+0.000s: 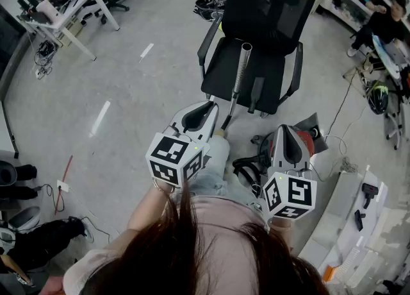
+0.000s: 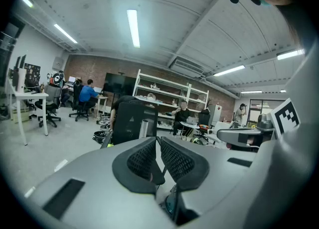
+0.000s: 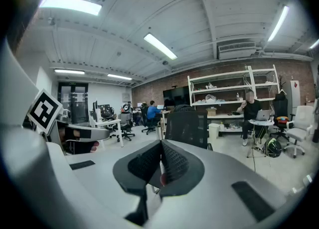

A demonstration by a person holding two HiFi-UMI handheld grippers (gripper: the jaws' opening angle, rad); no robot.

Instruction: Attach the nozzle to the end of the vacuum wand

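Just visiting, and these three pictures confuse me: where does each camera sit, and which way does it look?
Head view: on the person's head, facing steeply down; shows hair, left gripper, right gripper.
Left gripper view: rides that gripper, facing forward along its shut jaws into the office; right gripper at right.
Right gripper view: likewise, jaws shut; left gripper at left.
Shared: all three see the black office chair.

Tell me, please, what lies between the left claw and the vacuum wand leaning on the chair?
Nothing: in the head view, only bare floor separates the left claw from the lower end of the wand.
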